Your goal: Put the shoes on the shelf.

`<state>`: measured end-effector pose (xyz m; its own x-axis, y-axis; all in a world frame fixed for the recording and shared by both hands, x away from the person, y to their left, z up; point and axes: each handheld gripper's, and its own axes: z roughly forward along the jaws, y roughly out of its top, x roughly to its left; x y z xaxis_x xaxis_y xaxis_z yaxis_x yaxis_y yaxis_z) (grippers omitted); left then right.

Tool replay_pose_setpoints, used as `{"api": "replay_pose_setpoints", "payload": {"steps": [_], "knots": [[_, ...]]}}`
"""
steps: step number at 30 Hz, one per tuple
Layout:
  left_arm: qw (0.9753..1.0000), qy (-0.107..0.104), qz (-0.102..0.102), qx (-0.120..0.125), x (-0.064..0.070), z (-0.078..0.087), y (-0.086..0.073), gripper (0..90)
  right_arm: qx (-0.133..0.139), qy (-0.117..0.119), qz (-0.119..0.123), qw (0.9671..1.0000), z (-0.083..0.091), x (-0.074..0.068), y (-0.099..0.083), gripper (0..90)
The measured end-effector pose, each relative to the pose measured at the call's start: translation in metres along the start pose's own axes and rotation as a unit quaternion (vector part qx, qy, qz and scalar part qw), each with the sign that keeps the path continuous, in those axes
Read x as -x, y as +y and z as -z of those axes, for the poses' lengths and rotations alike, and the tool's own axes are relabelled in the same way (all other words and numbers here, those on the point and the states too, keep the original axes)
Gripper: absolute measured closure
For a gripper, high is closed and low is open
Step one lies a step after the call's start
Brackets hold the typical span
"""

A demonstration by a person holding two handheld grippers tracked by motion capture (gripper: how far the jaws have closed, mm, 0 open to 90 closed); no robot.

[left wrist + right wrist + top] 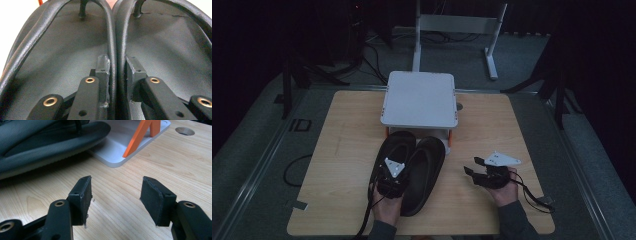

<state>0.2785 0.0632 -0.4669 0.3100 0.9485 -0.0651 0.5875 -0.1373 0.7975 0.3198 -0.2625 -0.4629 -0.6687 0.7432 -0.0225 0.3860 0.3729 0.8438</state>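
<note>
Your left gripper [391,176] pinches the touching inner rims of both black slippers [424,170], which lie side by side mid-worktop [347,150], toes at 12 o'clock under the white stand [419,99]. Right gripper [484,172] is spread wide, holding nothing, at 3 o'clock of the slippers.

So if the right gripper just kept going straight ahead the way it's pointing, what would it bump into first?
Probably the white stand's base. The right gripper hangs open over bare table, and the base's rounded corner lies straight ahead beyond its jaws. The black slippers sit off to one side. Depth is hard to judge.
</note>
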Motion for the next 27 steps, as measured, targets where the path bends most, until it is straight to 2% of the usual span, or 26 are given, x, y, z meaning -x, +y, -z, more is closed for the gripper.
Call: {"api": "replay_pose_setpoints", "payload": {"steps": [15,27], "knots": [[0.9999,0.007,0.013,0.008,0.005,-0.010,0.018,75.2,-0.001,-0.002,0.001,1.0000,0.000,0.000,0.000,41.6],[0.9996,0.017,0.021,0.012,0.008,-0.018,0.024,75.2,-0.003,-0.003,0.002,1.0000,0.000,0.000,0.000,41.6]]}}
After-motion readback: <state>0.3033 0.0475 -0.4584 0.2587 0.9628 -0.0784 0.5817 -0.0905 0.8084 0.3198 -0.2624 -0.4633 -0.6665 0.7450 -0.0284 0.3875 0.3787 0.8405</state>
